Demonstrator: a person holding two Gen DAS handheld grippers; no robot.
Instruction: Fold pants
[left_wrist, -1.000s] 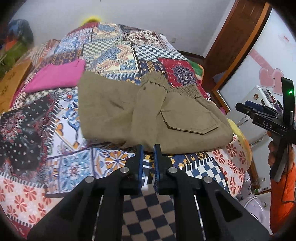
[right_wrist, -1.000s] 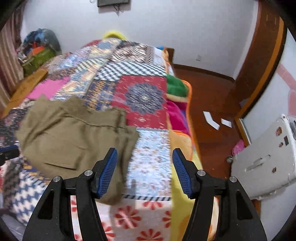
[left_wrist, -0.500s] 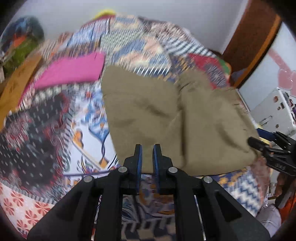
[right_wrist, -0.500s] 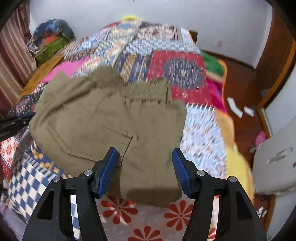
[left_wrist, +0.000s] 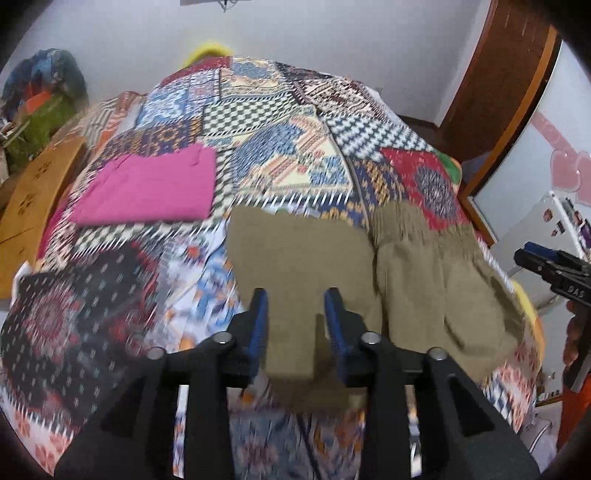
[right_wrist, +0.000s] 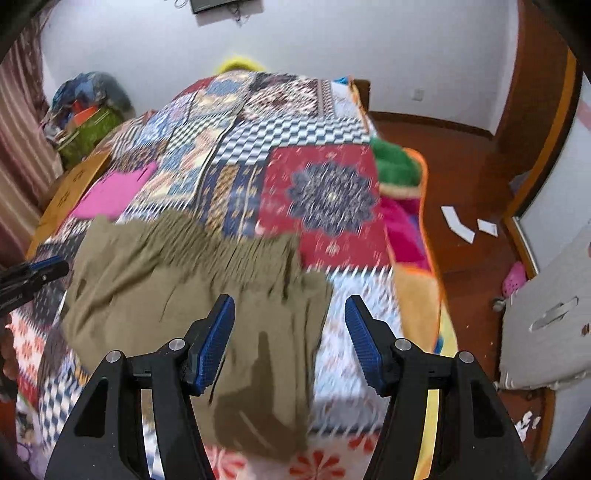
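The left gripper (left_wrist: 295, 325), shut a second before, was opening its jaws, now framing the near edge of the olive pants (left_wrist: 369, 280) without pressing it. The pants filled the lower centre of both views, where the right gripper (right_wrist: 290, 332) had earlier framed mostly the patchwork bedspread (right_wrist: 325, 192).

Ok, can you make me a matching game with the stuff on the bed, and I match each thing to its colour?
Things:
1. pants
2. folded cloth
3. gripper pads
4. fluffy blanket at the bed's edge

Colours:
A. blue
B. green
C. olive brown
D. pink

Pairs: 1-C, 2-D, 3-A, 4-B
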